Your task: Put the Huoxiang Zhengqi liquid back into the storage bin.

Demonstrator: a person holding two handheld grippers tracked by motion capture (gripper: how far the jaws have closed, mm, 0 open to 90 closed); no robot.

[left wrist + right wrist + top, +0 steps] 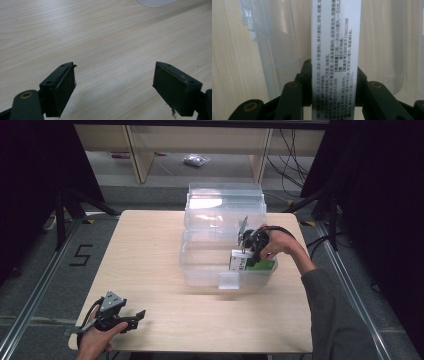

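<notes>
Two tools: my right tool (pixel 248 251) is clamped across a light, crushable printed carton (pixel 336 50), inside the clear bin (pixel 200 270); gentle pressure on its flat faces suits. Left tool (pixel 113 82) gapes empty above the desk (pixel 150 250).

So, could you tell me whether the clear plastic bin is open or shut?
Open. The clear plastic bin has its lid swung back behind it, and the right gripper lowers a small box inside.

The table (pixel 150 270) is pale, matt wood-grain laminate. The storage bin (pixel 200 265) is clear, glossy plastic. The printed box (pixel 335 50) looks like smooth white cardboard; the jaw pads (pixel 62 92) are matt black.
</notes>
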